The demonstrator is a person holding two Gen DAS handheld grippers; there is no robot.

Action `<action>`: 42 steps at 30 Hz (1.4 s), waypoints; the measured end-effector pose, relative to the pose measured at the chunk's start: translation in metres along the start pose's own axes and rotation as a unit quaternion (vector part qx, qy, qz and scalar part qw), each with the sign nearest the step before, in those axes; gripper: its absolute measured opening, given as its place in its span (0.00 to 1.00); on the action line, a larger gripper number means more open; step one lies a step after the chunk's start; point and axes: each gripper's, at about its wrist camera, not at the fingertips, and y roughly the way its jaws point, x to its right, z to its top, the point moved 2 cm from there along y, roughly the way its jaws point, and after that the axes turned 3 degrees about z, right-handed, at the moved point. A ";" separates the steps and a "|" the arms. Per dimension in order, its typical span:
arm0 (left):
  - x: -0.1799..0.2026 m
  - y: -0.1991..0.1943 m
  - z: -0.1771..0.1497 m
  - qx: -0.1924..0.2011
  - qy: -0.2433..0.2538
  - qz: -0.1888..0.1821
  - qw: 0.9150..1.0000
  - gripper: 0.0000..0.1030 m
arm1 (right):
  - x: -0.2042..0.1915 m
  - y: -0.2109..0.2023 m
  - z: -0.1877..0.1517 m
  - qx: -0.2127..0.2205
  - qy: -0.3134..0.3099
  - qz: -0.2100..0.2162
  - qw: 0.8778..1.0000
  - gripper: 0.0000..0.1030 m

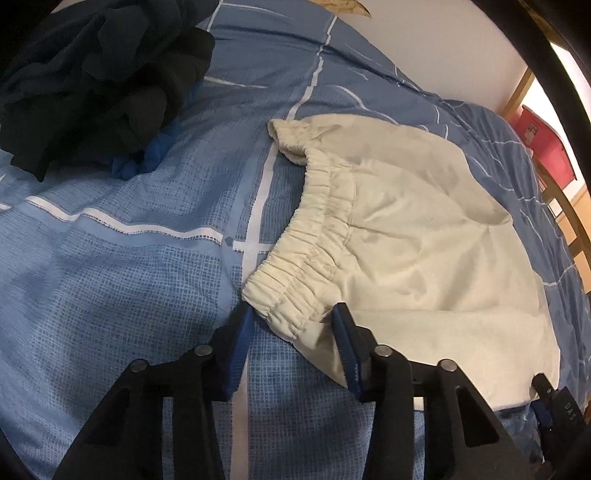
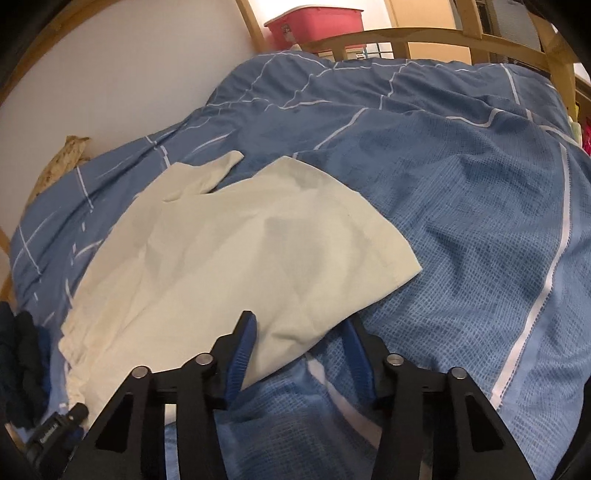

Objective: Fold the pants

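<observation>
Cream pants [image 1: 417, 229] lie flat on the blue bed cover, folded, with the elastic waistband [image 1: 306, 236] toward the left. My left gripper [image 1: 295, 317] is open, its blue-padded jaws astride the near corner of the waistband. In the right wrist view the pants [image 2: 240, 251] spread from the waistband at lower left to the leg ends at the far side. My right gripper [image 2: 299, 325] is open, its jaws astride the near folded corner of the cloth. Neither gripper has closed on the fabric.
A heap of dark clothes [image 1: 92, 74] lies at the far left of the bed. The blue checked cover [image 2: 461, 221] is rumpled to the right. A wooden bed frame [image 2: 406, 37] and a red bin [image 2: 317, 22] stand beyond. A white wall [image 2: 129, 74] runs along the far side.
</observation>
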 end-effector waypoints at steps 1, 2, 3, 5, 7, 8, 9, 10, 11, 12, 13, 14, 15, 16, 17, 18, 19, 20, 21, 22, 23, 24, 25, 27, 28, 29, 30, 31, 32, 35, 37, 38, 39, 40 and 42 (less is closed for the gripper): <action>0.000 -0.001 0.001 0.001 -0.001 0.001 1.000 0.34 | 0.002 0.002 0.000 -0.004 0.002 0.000 1.000 0.39; 0.000 -0.003 0.001 0.005 -0.004 0.001 1.000 0.30 | 0.004 0.002 0.002 -0.003 0.005 -0.002 1.000 0.36; 0.000 -0.006 0.002 0.010 -0.008 -0.002 1.000 0.26 | 0.005 0.002 0.002 0.000 0.006 -0.002 1.000 0.32; 0.001 -0.014 0.003 0.018 -0.013 -0.008 1.000 0.22 | 0.005 0.000 0.002 0.003 0.002 0.000 1.000 0.23; 0.003 -0.023 0.004 0.033 -0.012 -0.009 0.999 0.20 | 0.005 -0.004 0.004 0.007 -0.003 0.012 1.000 0.12; 0.006 -0.031 0.004 0.043 -0.009 -0.010 0.999 0.15 | 0.005 -0.007 0.005 0.011 -0.005 0.018 1.000 0.10; 0.007 -0.036 0.005 0.047 -0.010 -0.013 0.999 0.15 | 0.005 -0.011 0.007 0.018 -0.005 0.023 1.000 0.07; 0.008 -0.042 0.004 0.052 -0.014 -0.014 0.998 0.15 | 0.006 -0.015 0.010 0.024 -0.006 0.029 0.999 0.07; 0.008 -0.047 0.005 0.057 -0.018 -0.015 0.998 0.15 | 0.006 -0.018 0.013 0.028 -0.007 0.034 0.999 0.06; 0.008 -0.052 0.004 0.063 -0.022 -0.016 0.998 0.14 | 0.006 -0.023 0.016 0.035 -0.007 0.042 0.998 0.06; 0.008 -0.056 0.004 0.067 -0.023 -0.016 0.997 0.14 | 0.007 -0.029 0.019 0.043 -0.009 0.049 0.998 0.05; 0.009 -0.062 0.002 0.071 -0.024 -0.012 0.997 0.14 | 0.006 -0.032 0.022 0.048 -0.011 0.053 0.997 0.05; 0.009 -0.066 0.001 0.072 -0.022 -0.009 0.997 0.14 | 0.006 -0.038 0.024 0.052 -0.014 0.058 0.997 0.04; 0.011 -0.069 -0.001 0.070 -0.021 -0.007 0.997 0.14 | 0.007 -0.041 0.027 0.053 -0.014 0.062 0.997 0.04; 0.011 -0.072 -0.002 0.068 -0.022 -0.009 0.997 0.14 | 0.008 -0.047 0.028 0.057 -0.016 0.070 0.996 0.04; 0.012 -0.075 -0.003 0.066 -0.022 -0.010 0.998 0.14 | 0.008 -0.051 0.029 0.060 -0.017 0.073 0.995 0.03; 0.012 -0.078 -0.005 0.065 -0.021 -0.011 0.998 0.14 | 0.009 -0.054 0.030 0.061 -0.017 0.074 0.995 0.03; 0.011 -0.082 -0.007 0.065 -0.022 -0.012 0.998 0.14 | 0.009 -0.058 0.031 0.062 -0.017 0.078 0.995 0.03; 0.011 -0.086 -0.009 0.064 -0.021 -0.010 0.998 0.14 | 0.010 -0.063 0.032 0.064 -0.018 0.084 0.994 0.03; 0.012 -0.088 -0.011 0.063 -0.020 -0.009 0.998 0.14 | 0.011 -0.066 0.032 0.065 -0.018 0.088 0.994 0.03; 0.011 -0.092 -0.012 0.062 -0.023 -0.008 0.998 0.14 | 0.012 -0.071 0.033 0.068 -0.018 0.093 0.993 0.03; 0.011 -0.094 -0.014 0.060 -0.024 -0.006 0.998 0.14 | 0.013 -0.076 0.034 0.072 -0.018 0.099 0.992 0.03; 0.012 -0.095 -0.013 0.054 -0.024 -0.005 0.998 0.14 | 0.013 -0.079 0.036 0.074 -0.017 0.102 0.992 0.03; 0.013 -0.095 -0.012 0.046 -0.023 -0.006 0.999 0.14 | 0.011 -0.087 0.043 0.086 -0.017 0.115 0.989 0.03; 0.016 -0.094 -0.007 0.041 -0.019 -0.002 0.999 0.14 | 0.009 -0.089 0.048 0.093 -0.019 0.118 0.989 0.03; 0.018 -0.093 -0.004 0.037 -0.017 -0.001 0.999 0.14 | 0.006 -0.090 0.052 0.098 -0.019 0.120 0.988 0.03; 0.021 -0.091 0.002 0.029 -0.015 -0.004 0.999 0.14 | 0.002 -0.089 0.060 0.101 -0.018 0.124 0.987 0.03; 0.021 -0.091 0.006 0.024 -0.017 -0.007 1.000 0.14 | -0.004 -0.088 0.070 0.104 -0.022 0.129 0.986 0.03; 0.023 -0.090 0.013 0.020 -0.018 -0.008 1.000 0.14 | -0.008 -0.086 0.076 0.106 -0.025 0.129 0.986 0.03; 0.031 -0.091 0.037 0.031 -0.008 0.007 0.999 0.14 | -0.037 -0.069 0.108 0.099 -0.062 0.130 0.985 0.03; 0.033 -0.087 0.052 0.027 -0.018 0.005 0.999 0.13 | -0.055 -0.054 0.128 0.076 -0.079 0.137 0.984 0.03; 0.034 -0.085 0.059 0.026 -0.022 0.005 0.999 0.13 | -0.064 -0.046 0.138 0.070 -0.091 0.135 0.984 0.03; 0.035 -0.083 0.066 0.026 -0.025 0.007 0.999 0.13 | -0.073 -0.040 0.146 0.067 -0.103 0.133 0.983 0.03; 0.036 -0.080 0.074 0.026 -0.031 0.011 0.999 0.13 | -0.083 -0.034 0.155 0.069 -0.114 0.126 0.983 0.03; 0.036 -0.074 0.086 0.019 -0.039 0.009 0.999 0.13 | -0.105 -0.020 0.170 0.060 -0.142 0.123 0.980 0.03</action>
